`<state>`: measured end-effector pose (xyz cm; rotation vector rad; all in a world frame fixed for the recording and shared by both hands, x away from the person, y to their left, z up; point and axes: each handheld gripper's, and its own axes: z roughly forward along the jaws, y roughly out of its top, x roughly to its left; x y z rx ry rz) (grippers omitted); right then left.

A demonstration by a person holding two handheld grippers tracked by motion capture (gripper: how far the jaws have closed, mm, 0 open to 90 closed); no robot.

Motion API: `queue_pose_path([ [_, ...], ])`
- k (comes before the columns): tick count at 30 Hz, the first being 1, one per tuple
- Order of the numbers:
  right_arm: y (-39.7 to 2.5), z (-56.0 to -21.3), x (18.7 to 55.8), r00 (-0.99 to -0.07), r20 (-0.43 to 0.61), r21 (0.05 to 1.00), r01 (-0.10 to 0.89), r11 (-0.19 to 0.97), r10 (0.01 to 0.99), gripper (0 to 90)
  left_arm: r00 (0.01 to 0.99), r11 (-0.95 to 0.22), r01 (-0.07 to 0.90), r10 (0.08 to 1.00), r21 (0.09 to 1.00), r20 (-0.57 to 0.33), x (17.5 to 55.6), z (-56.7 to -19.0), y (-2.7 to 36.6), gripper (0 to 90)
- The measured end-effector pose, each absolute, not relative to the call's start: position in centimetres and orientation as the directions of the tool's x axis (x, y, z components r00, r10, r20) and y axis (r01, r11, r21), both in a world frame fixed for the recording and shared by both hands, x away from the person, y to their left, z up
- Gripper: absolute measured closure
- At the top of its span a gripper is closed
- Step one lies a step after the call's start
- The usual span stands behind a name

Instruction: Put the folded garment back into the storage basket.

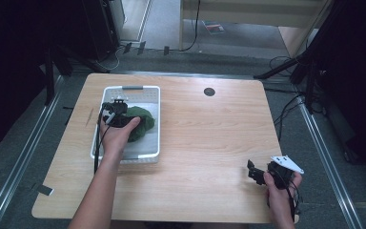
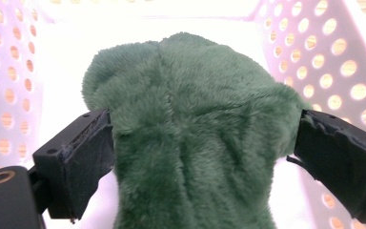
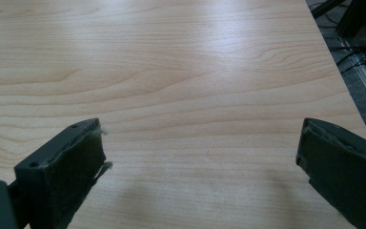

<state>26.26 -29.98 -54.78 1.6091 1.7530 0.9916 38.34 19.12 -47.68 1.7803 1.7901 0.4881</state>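
Reaching down into the white perforated basket (image 1: 153, 125), the left gripper (image 1: 116, 112) is straddling a green plush toy (image 1: 140, 123) that is lying on the basket floor, at the left half of the wooden table (image 1: 209, 138). In the left gripper view the two black jaws are standing spread on either side of the plush toy (image 2: 190, 148) — the left pad (image 2: 88, 155) is touching or nearly touching the fur, while the right one is sitting just beside it, so the tongs are framing the toy rather than squeezing it. Whether the fur is already being pressed a little is hard to judge from this angle. The wide spread is likely there because the soft body is bulky and needs room on both flanks before any pinch.

The right gripper (image 1: 253, 172) is resting low near the table's near right corner, well apart from the basket — probably parked out of the way. Its jaws are standing wide apart over bare wood (image 3: 181, 86), holding nothing.
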Motion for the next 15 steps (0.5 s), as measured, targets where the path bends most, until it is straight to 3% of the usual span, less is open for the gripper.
queue_pose_path([
  [15, -30.0, -54.8, 26.3, -0.126, 0.079, 0.816, 0.578, 0.009, 0.989, 2.5, 0.123, 0.073, 0.656, 0.972, 0.752, -0.201, 34.4, -44.8, 20.8, 2.8],
])
